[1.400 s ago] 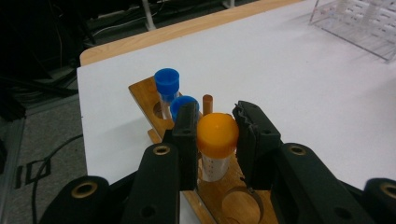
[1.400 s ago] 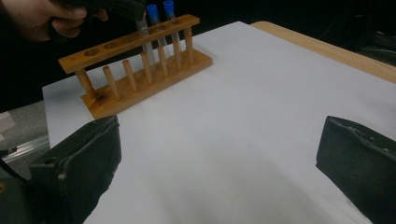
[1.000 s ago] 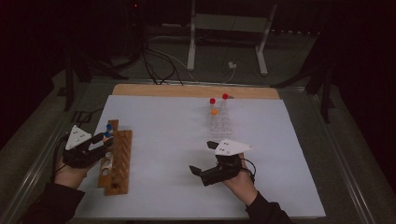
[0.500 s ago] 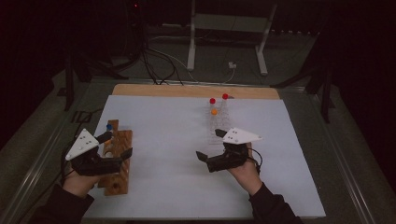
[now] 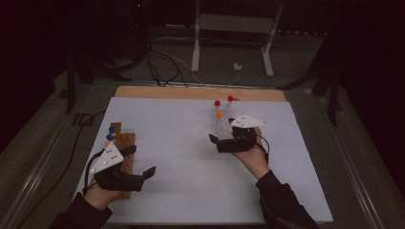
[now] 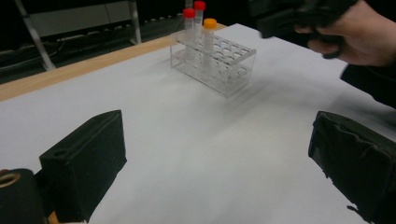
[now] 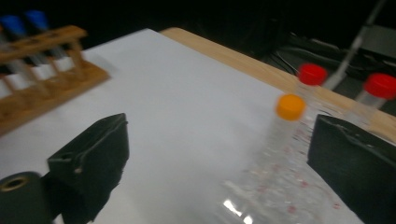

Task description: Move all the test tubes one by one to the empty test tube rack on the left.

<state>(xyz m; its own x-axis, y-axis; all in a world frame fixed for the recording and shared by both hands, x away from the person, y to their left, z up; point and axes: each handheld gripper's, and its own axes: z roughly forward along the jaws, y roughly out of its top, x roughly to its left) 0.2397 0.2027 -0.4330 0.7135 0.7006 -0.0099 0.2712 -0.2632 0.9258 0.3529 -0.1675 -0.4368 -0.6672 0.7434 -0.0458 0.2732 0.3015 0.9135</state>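
Note:
A clear rack (image 5: pixel 220 126) stands at the back of the white mat and holds two red-capped tubes (image 5: pixel 217 103) and an orange-capped tube (image 5: pixel 218 114). My right gripper (image 5: pixel 213 141) sits just in front of it, pointing left. In the right gripper view the orange-capped tube (image 7: pixel 289 107) stands ahead between the jaws, untouched; the right gripper (image 7: pixel 219 133) is open, its jaws having just been closing slightly. My left gripper (image 5: pixel 141 161) is beside the wooden rack (image 5: pixel 125 142) with blue-capped tubes (image 5: pixel 111 130). Its jaws have just been opening, and the left gripper (image 6: pixel 217 128) holds nothing.
The white mat (image 5: pixel 181 143) covers a wooden board whose bare strip (image 5: pixel 191 93) shows at the back. In the left gripper view the clear rack (image 6: pixel 215 60) lies ahead, with the other hand (image 6: pixel 359 42) beside it. Stand legs and cables lie beyond the table.
My left gripper came off the wooden rack toward the near edge and right, and its jaws opened. My right gripper moved away from the person, up to the clear rack.

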